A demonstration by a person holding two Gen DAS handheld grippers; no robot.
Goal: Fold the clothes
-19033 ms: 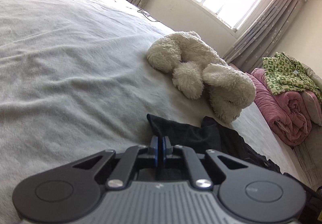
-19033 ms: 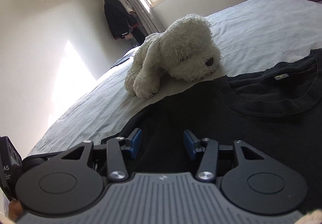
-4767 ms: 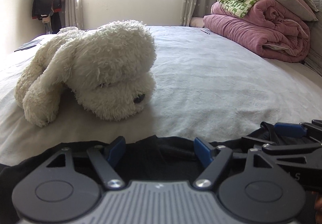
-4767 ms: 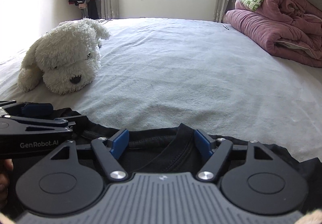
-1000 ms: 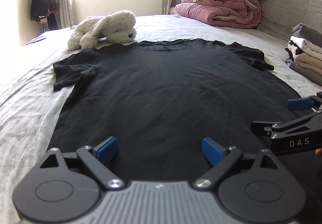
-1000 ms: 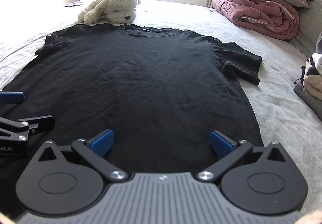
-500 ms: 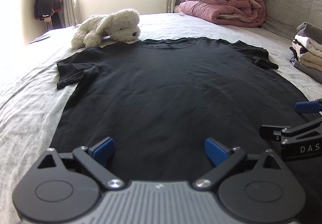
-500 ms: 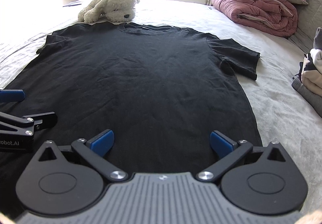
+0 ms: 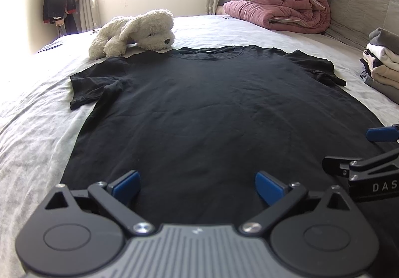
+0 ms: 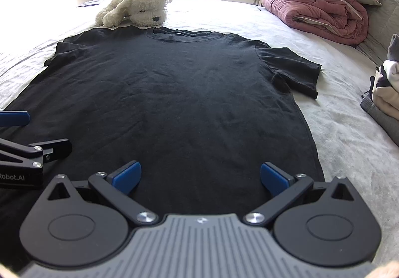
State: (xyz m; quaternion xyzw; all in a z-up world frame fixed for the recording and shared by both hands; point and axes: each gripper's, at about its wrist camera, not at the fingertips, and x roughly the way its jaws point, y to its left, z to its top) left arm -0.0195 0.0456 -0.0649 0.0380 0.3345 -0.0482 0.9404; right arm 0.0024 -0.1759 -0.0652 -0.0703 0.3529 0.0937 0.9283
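A black T-shirt (image 9: 212,108) (image 10: 169,98) lies spread flat on the grey bed, collar at the far end, both sleeves out to the sides. My left gripper (image 9: 197,184) hovers over the shirt's near hem, left of centre, with its blue pads wide apart and nothing between them. My right gripper (image 10: 199,177) hangs over the hem towards the right side, equally wide open and empty. Each wrist view catches the other gripper at its edge: the right one's fingers (image 9: 381,134) and the left one's fingers (image 10: 15,118).
A white plush dog (image 9: 134,32) (image 10: 136,9) lies just beyond the collar. Rolled pink and green quilts (image 9: 279,6) sit at the far right against a grey headboard. A stack of folded clothes (image 9: 384,66) (image 10: 386,93) rests on the bed (image 9: 32,128) to the right.
The left gripper's blue pads have spread a little wider over the last second. Both grippers stay over the hem and the shirt lies as before.
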